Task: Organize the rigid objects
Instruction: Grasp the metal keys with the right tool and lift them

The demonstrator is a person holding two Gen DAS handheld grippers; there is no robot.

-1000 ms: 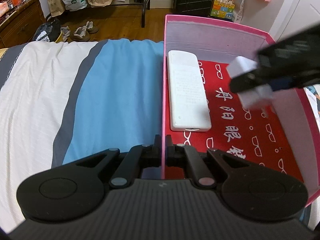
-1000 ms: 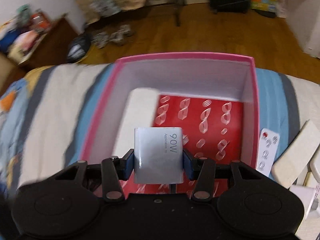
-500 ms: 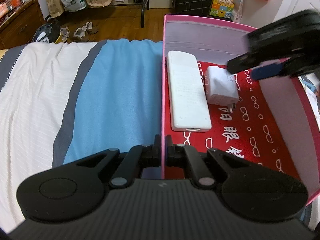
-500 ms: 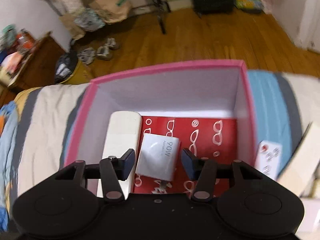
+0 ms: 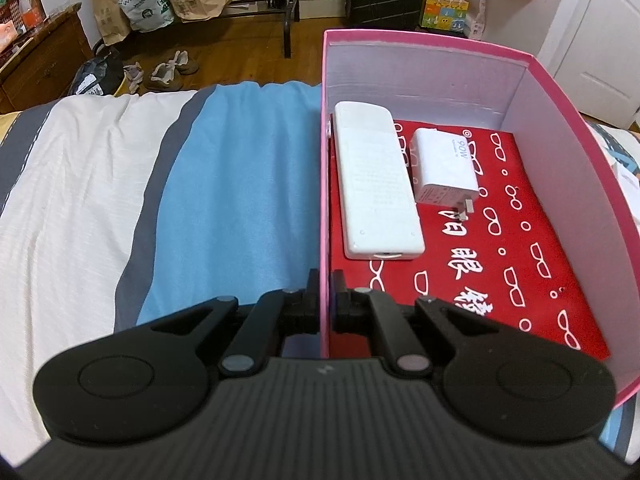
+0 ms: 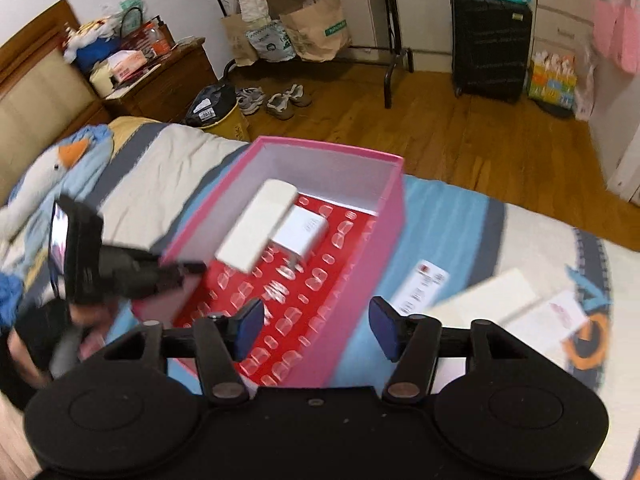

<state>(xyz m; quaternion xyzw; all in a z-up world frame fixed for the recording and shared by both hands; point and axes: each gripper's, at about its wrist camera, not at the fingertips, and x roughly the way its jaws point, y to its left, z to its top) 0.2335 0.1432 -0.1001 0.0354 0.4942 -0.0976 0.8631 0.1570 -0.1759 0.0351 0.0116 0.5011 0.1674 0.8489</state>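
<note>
— Pink cardboard is all I've got under my left gripper (image 5: 325, 300): its jaws are pinched tight on the near side wall of the box (image 5: 568, 128), one pad outside, one inside.

— And what sits in the box?

— A long white remote (image 5: 376, 184) lies flat along that same wall on the red lining. The white charger (image 5: 446, 168) lies just beside it, prongs pointing toward me, its side marked 90W facing up.

— Your right gripper?

— My right gripper (image 6: 316, 326) hangs above the box's near corner with its blue pads (image 6: 250, 330) spread and widening, nothing between them. From that camera I can see the box resting on the striped bedspread (image 6: 444, 224), with a small white card (image 6: 420, 284) and a pale flat box (image 6: 492, 300) lying on the cover off to the right, blurred.

— The left hand too?

— Yes, its gripper shows there at the box's left corner, clamped on the wall.
</note>
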